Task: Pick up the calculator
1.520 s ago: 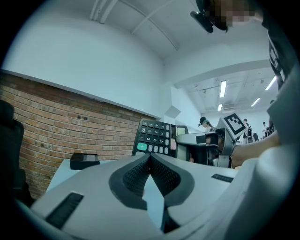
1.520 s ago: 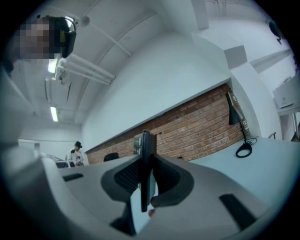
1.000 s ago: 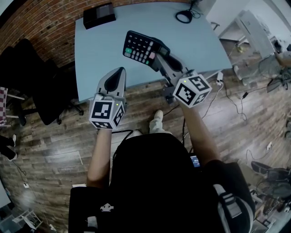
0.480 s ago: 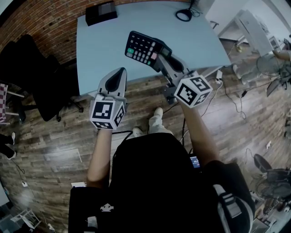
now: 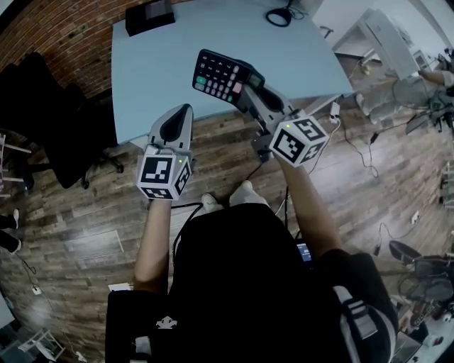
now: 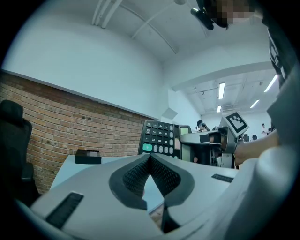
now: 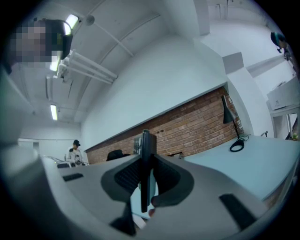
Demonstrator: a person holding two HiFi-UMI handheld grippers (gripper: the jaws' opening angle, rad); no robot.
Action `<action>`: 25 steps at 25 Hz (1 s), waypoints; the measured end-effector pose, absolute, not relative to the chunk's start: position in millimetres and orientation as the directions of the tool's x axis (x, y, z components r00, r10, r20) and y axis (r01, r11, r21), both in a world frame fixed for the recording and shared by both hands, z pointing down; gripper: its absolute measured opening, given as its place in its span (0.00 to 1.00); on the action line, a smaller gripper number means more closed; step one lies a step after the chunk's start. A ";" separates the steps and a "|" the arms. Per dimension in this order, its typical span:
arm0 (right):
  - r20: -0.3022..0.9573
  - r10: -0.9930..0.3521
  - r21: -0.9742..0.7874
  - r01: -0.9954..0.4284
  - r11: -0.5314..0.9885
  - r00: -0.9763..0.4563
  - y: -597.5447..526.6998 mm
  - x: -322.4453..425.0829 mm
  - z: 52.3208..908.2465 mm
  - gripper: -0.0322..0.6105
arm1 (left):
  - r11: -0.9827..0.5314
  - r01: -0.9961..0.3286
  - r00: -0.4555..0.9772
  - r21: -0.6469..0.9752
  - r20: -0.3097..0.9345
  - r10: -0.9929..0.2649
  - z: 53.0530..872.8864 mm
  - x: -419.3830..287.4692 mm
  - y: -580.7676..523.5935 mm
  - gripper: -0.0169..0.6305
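The black calculator (image 5: 221, 76), with grey keys and one green key, hangs above the light blue table (image 5: 156, 57), its keys facing up in the head view. My right gripper (image 5: 247, 88) is shut on its right end. In the right gripper view the calculator (image 7: 145, 154) stands edge-on between the pads. My left gripper (image 5: 182, 112) is shut on nothing, to the left of the calculator over the table's near edge. The left gripper view shows its tips (image 6: 150, 156) meeting, with the calculator (image 6: 159, 138) and the right gripper (image 6: 186, 140) beyond them.
A black box (image 5: 150, 15) lies at the table's far left corner, a coiled black cable (image 5: 278, 15) at the far right. A black office chair (image 5: 50, 113) stands left of the table. Wooden floor and loose cables lie to the right, with the brick wall (image 6: 70, 126) behind.
Both grippers and the held calculator have drawn slightly back toward the table's near edge; the black box and cable have slid up in the head view. The grip is unchanged.
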State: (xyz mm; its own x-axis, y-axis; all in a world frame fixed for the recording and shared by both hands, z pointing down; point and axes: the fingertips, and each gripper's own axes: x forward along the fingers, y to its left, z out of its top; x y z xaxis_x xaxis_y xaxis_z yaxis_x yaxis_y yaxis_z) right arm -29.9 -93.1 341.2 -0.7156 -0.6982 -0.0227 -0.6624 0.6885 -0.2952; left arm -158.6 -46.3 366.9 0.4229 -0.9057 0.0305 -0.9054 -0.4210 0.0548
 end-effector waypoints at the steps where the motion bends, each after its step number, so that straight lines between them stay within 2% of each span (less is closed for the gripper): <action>1: -0.020 -0.699 -0.294 -0.664 0.688 -0.715 -93.0 -30.0 341.6 0.15 | -0.421 -0.905 0.423 0.055 0.027 -0.906 366.3 -158.6 -46.4 0.04; 9: -0.045 -0.698 -0.288 -0.660 0.694 -0.715 -91.8 -12.5 331.5 0.15 | -0.428 -0.903 0.428 0.038 -0.004 -0.904 351.1 -138.9 -48.6 0.04; 25: -0.063 -0.666 -0.298 -0.623 0.723 -0.743 -53.8 28.5 324.4 0.15 | -0.406 -0.913 0.407 0.027 0.009 -0.914 349.6 -90.4 -14.0 0.04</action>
